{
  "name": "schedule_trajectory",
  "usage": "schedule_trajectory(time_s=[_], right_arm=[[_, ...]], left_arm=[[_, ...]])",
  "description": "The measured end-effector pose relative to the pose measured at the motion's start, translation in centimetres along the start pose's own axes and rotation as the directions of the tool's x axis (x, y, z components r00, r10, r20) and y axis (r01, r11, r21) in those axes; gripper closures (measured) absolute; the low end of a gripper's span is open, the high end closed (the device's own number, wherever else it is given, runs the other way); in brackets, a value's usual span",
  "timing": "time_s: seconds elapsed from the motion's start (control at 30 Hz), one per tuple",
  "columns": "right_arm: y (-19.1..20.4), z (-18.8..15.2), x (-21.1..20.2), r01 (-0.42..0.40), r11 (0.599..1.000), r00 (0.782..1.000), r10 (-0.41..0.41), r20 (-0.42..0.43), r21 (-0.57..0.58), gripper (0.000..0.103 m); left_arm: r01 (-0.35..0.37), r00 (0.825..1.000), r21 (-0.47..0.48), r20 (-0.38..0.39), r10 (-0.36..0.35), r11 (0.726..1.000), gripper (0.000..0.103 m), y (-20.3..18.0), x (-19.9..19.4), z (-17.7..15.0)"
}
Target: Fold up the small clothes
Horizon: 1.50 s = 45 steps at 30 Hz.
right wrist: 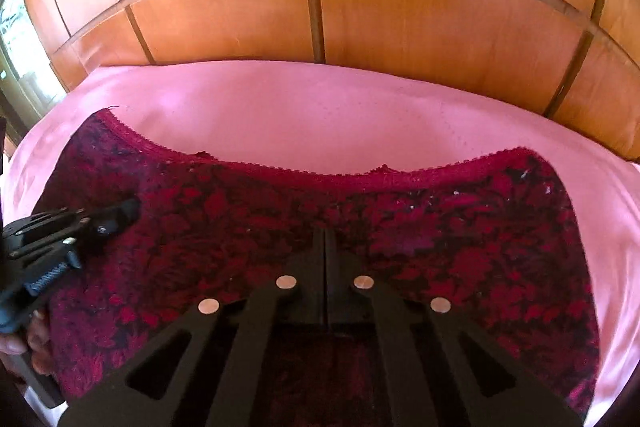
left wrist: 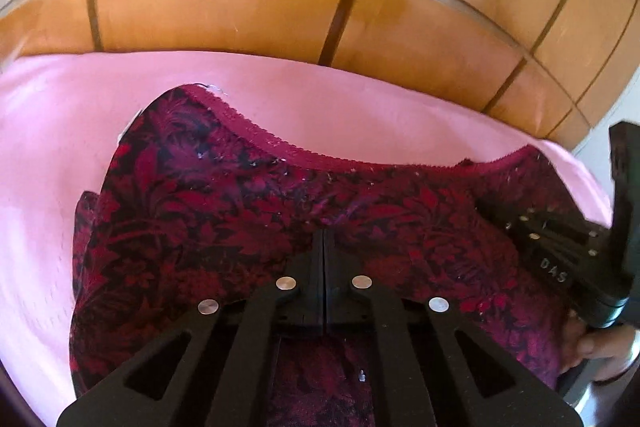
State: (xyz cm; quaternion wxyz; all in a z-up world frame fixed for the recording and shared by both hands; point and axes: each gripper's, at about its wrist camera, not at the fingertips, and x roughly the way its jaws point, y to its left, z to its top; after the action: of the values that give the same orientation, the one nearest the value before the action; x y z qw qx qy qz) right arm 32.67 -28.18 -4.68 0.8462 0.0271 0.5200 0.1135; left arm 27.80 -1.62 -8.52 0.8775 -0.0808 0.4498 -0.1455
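Below the lace waistband (right wrist: 304,177), clamped both grippers' fingers (left wrist: 323,247) on the floral underwear (right wrist: 460,247); risked uneven folding through slippage.

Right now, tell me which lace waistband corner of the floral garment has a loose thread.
On the floral garment, the corner nearer the left hand-held gripper: a dark thread sticks out; the opposite corner shows none.

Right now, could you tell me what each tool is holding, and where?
Both the left tool and the right tool are shut on the red floral garment, each seemingly pinching its near edge.
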Motion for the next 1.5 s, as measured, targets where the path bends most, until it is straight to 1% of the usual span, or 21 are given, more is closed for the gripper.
schedule_trajectory(time_s=[0.1,0.13,0.2,0.27,0.3,0.4,0.5,0.57,0.67,0.73,0.77,0.8,0.9,1.0,1.17,1.2,1.23,1.27,1.3,1.33,1.5], right_arm=[[-0.4,-0.2,-0.5,-0.020,1.000,1.000,0.019,0.014,0.019,0.102],[-0.6,-0.4,-0.7,-0.029,0.999,0.999,0.028,0.025,0.022,0.100],[-1.0,-0.8,-1.9,-0.041,0.998,0.998,0.039,0.045,0.038,0.090],[-1.3,-1.4,-3.5,-0.060,0.996,0.996,0.055,0.076,0.064,0.052],[-1.3,-1.7,-4.5,-0.069,0.995,0.993,0.062,0.104,0.073,0.048],[-1.3,-3.6,-7.3,-0.095,0.993,0.986,0.085,0.142,0.063,0.048],[-2.3,-6.1,-9.4,-0.101,0.991,0.984,0.087,0.158,0.084,0.048],[-4.1,-8.0,-10.9,-0.102,0.986,0.982,0.078,0.174,0.133,0.048],[-6.7,-10.3,-12.4,-0.076,0.972,0.981,0.033,0.194,0.223,0.048],[-8.3,-11.4,-12.2,-0.083,0.956,0.984,0.034,0.177,0.280,0.049],[-9.1,-12.0,-11.6,-0.092,0.946,0.986,0.044,0.159,0.310,0.051],[-10.0,-12.6,-10.7,-0.132,0.929,0.985,0.083,0.154,0.346,0.051],[-11.3,-13.3,-9.8,-0.191,0.901,0.972,0.120,0.200,0.389,0.051],[-11.2,-13.4,-10.2,-0.182,0.899,0.973,0.108,0.203,0.398,0.050],[-11.3,-13.7,-10.7,-0.176,0.899,0.975,0.103,0.197,0.402,0.049],[-11.1,-13.6,-10.7,-0.175,0.897,0.975,0.101,0.197,0.406,0.048],[-11.0,-13.6,-10.7,-0.176,0.896,0.975,0.101,0.199,0.408,0.044],[-10.6,-13.4,-10.5,-0.179,0.897,0.974,0.104,0.199,0.405,0.041],[-10.3,-13.3,-10.4,-0.171,0.902,0.975,0.098,0.198,0.397,0.040],[-10.0,-13.2,-10.4,-0.156,0.909,0.977,0.086,0.194,0.387,0.038],[-9.1,-13.0,-10.3,-0.120,0.921,0.982,0.056,0.180,0.370,0.034]], left_arm=[[0.018,0.999,-0.029,0.033,-0.017,0.999,0.102,0.4,-2.1,-0.5],[0.009,0.999,-0.036,0.047,-0.007,0.999,0.102,0.3,-2.9,-0.7],[-0.005,0.997,-0.045,0.076,0.008,0.999,0.102,0.2,-4.3,-1.3],[-0.012,0.994,-0.058,0.109,0.018,0.998,0.102,0.7,-6.0,-2.3],[-0.013,0.992,-0.068,0.121,0.021,0.998,0.102,1.1,-6.7,-3.0],[-0.002,0.990,-0.091,0.141,0.015,0.996,0.102,2.0,-8.2,-4.7],[-0.039,0.986,-0.096,0.156,0.053,0.995,0.102,3.3,-10.3,-7.2],[-0.024,0.986,-0.145,0.158,0.047,0.989,0.102,4.4,-11.2,-8.6],[-0.018,0.981,-0.181,0.185,0.052,0.983,0.102,4.8,-12.7,-10.4],[-0.038,0.983,-0.171,0.171,0.067,0.985,0.102,4.5,-12.9,-11.3],[-0.077,0.983,-0.150,0.152,0.100,0.986,0.102,4.1,-12.5,-11.5],[-0.111,0.982,-0.132,0.139,0.129,0.985,0.102,3.9,-12.1,-11.7],[-0.149,0.981,-0.133,0.103,0.163,0.980,0.102,3.7,-11.1,-12.0],[-0.143,0.979,-0.146,0.123,0.162,0.979,0.102,3.0,-12.2,-12.0],[-0.157,0.967,-0.117,0.182,0.176,0.981,0.102,1.5,-14.9,-12.3],[-0.168,0.964,-0.112,0.190,0.187,0.979,0.098,1.2,-15.3,-12.5],[-0.173,0.961,-0.112,0.197,0.192,0.979,0.075,1.1,-15.6,-12.7],[-0.169,0.960,-0.117,0.206,0.191,0.979,0.062,1.1,-15.9,-12.8],[-0.160,0.957,-0.125,0.223,0.185,0.979,0.053,1.2,-16.3,-12.8],[-0.157,0.952,-0.129,0.243,0.184,0.979,0.053,1.2,-16.7,-12.9],[-0.160,0.948,-0.119,0.257,0.186,0.980,0.053,1.4,-17.4,-12.6]])
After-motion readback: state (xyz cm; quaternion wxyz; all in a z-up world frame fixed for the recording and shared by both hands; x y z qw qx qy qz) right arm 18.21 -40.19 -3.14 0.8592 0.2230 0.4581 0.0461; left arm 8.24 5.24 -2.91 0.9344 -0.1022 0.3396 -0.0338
